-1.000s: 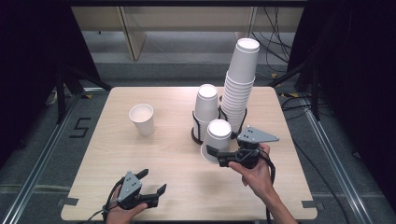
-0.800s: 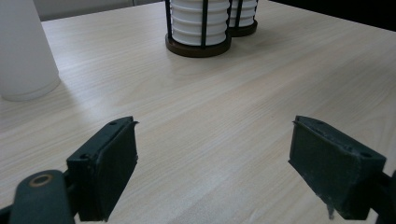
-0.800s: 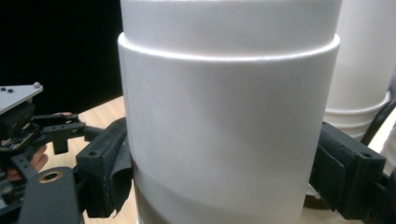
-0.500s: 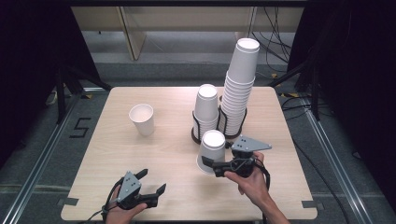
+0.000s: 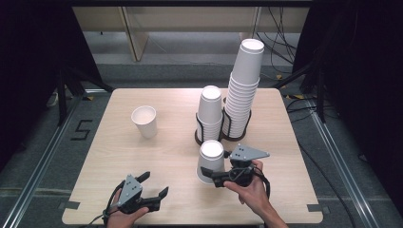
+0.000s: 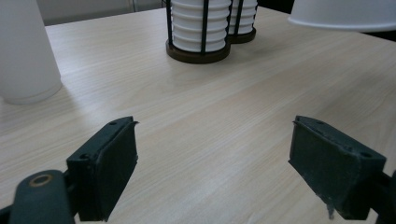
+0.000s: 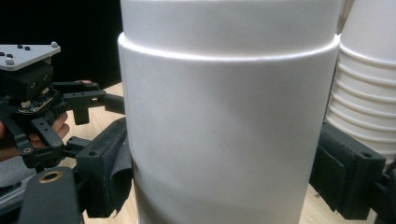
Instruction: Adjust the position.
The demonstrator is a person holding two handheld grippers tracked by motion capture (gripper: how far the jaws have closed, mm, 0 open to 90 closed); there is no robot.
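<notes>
right gripper: held low at table's 5 o'clock, jaws pointing toward 9 o'clock, grey plate on top; right hand wraps it from behind, forearm entering from bottom edge.
right claw state: clamped on the held cup, one jaw on each side of its wall; in the right gripper view the cup sits between both pads, touching the left one, right contact hard to confirm.
held cup: white paper, bottom up, wide rim down and tilted slightly; in the left gripper view its rim hangs above the table surface, so it is off the wood. Just at 6 o'clock of the short stack.
left gripper: at table's 7 o'clock near the front edge, jaws pointing toward 2 o'clock; left hand grips from below and behind.
left claw state: released, jaws wide apart with bare table between them.
short stack: inverted cups in a black wire holder, table centre.
tall stack: in a second holder, touching side at 3 o'clock of the short one.
lone cup: upright, mouth up, at 10 o'clock, well apart from both grippers.
</notes>
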